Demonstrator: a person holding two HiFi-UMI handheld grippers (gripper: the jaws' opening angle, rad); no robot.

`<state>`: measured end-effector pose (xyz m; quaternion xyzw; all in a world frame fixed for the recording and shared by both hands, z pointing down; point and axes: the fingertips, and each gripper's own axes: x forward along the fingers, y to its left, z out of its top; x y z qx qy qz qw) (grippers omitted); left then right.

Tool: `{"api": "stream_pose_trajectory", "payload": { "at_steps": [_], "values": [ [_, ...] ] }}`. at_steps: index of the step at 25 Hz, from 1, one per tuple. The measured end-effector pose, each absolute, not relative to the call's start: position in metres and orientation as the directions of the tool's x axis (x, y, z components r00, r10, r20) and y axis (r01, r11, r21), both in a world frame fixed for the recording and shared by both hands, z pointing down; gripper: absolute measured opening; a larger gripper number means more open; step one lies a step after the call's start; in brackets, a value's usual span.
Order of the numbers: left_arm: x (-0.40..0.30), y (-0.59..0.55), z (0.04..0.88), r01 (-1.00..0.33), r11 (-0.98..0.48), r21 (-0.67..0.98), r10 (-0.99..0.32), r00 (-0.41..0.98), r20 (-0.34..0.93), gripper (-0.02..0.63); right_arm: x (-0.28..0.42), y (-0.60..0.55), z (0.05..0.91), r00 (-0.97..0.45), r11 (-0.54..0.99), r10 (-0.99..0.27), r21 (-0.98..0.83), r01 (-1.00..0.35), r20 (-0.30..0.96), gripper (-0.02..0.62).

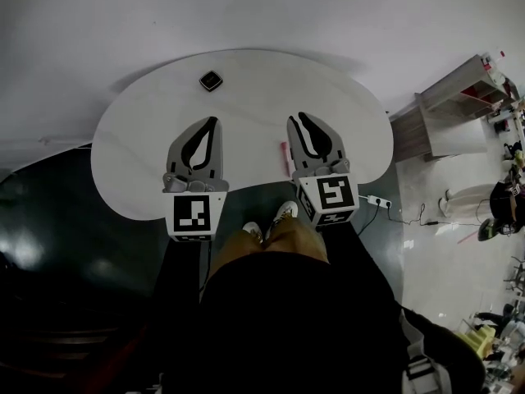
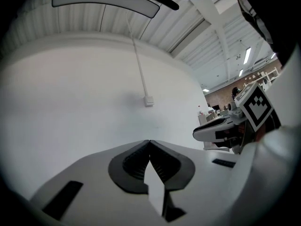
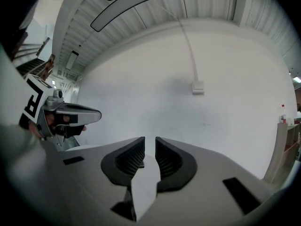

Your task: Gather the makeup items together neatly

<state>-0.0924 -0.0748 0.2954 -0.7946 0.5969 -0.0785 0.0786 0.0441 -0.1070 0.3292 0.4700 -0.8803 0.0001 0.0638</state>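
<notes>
A plain white wall [image 2: 94, 102] fills the background of both gripper views and carries a small white box fed by a thin conduit [image 3: 198, 86]. In front of it stands the broad white table with rounded edges [image 1: 131, 162], set on a dark glossy floor [image 1: 49, 220]. The person stands at its near edge in tan trousers [image 1: 271, 240] and pale shoes [image 1: 283, 212].

Both tools are held above the near half of the tabletop, side by side and well apart, pointing away from the person. The left gripper [image 1: 216, 121] has its 2 dark ribbed jaws fully together, tips touching, with nothing between them; its own view [image 2: 149, 142] shows this plainly. The right gripper [image 1: 297, 119] has its jaws parted by only a narrow slit, and its view [image 3: 150, 139] shows nothing gripped there.

A white power strip [image 1: 377, 201] lies on the floor off the table's right side.

2 makeup items are on the table, well apart from each other. The slim red stick [image 1: 285, 158] lies just beside the right gripper, on its inner side, roughly parallel to it. The small dark square compact [image 1: 211, 80] sits farther back near the table's far edge, ahead of the left gripper and apart from it.
</notes>
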Motion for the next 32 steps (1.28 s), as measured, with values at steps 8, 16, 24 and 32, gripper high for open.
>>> {"api": "stream_pose_trajectory", "payload": {
  "at_steps": [8,16,24,32],
  "values": [
    [-0.116,-0.061,0.291,-0.948,-0.21,-0.239,-0.978,0.208,0.033,0.017,0.016,-0.104,0.321,-0.601,0.608,-0.794,0.078,-0.79,0.096,0.086],
    [-0.168,-0.027,0.283,-0.968,-0.073,-0.24,-0.997,0.067,0.034,0.017,-0.056,-0.085,0.321,-0.727,0.733,-0.68,0.056,-0.678,0.1,0.085],
    [-0.209,-0.003,0.295,-0.973,0.03,-0.229,-0.997,-0.045,0.06,0.017,-0.109,-0.07,0.336,-0.804,0.811,-0.581,0.018,-0.584,0.127,0.086],
    [-0.232,0.018,0.313,-0.973,0.091,-0.213,-0.987,-0.117,0.112,0.017,-0.16,-0.049,0.44,-0.839,0.874,-0.39,-0.135,-0.467,0.379,0.114]
  ]
}}
